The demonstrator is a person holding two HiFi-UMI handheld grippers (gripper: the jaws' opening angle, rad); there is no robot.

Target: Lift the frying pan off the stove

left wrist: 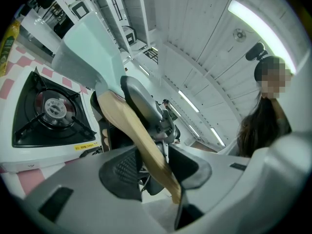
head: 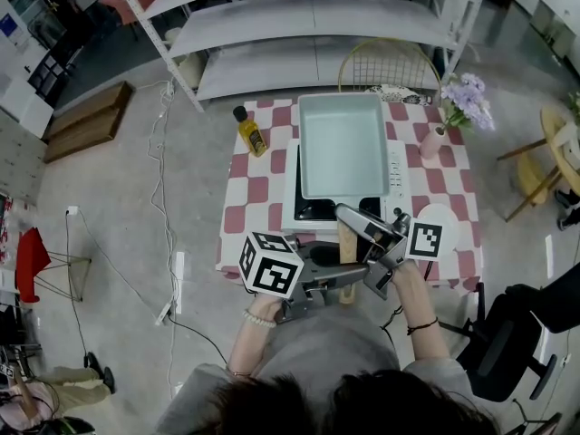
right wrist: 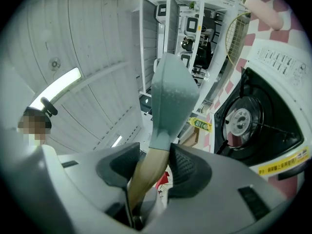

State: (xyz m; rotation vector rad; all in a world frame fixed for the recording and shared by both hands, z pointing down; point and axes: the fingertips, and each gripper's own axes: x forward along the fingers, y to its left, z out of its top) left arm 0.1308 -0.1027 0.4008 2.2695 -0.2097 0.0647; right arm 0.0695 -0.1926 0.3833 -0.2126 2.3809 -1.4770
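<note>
Left gripper (head: 337, 279): jaws clamped partway closed on the free end of the frying pan's wooden handle (head: 347, 247), pads pressing both of its sides in the left gripper view (left wrist: 156, 167). Right gripper (head: 355, 227): clamped likewise, farther up the same handle, just short of the joint with the pan body (right wrist: 153, 167). Frying pan (head: 343, 148): square, pale mint, held roughly level above the white gas stove (head: 396, 166). Both gripper views show its base off the black burner grate (left wrist: 51, 108), which lies uncovered. Counter (head: 258, 188): covered in a pink-and-white checked cloth, carrying the stove, a yellow oil bottle (head: 250, 132) to the left and a pink vase (head: 433, 141) of lilac flowers to the right. White shelving (head: 317, 25) stands beyond.
</note>
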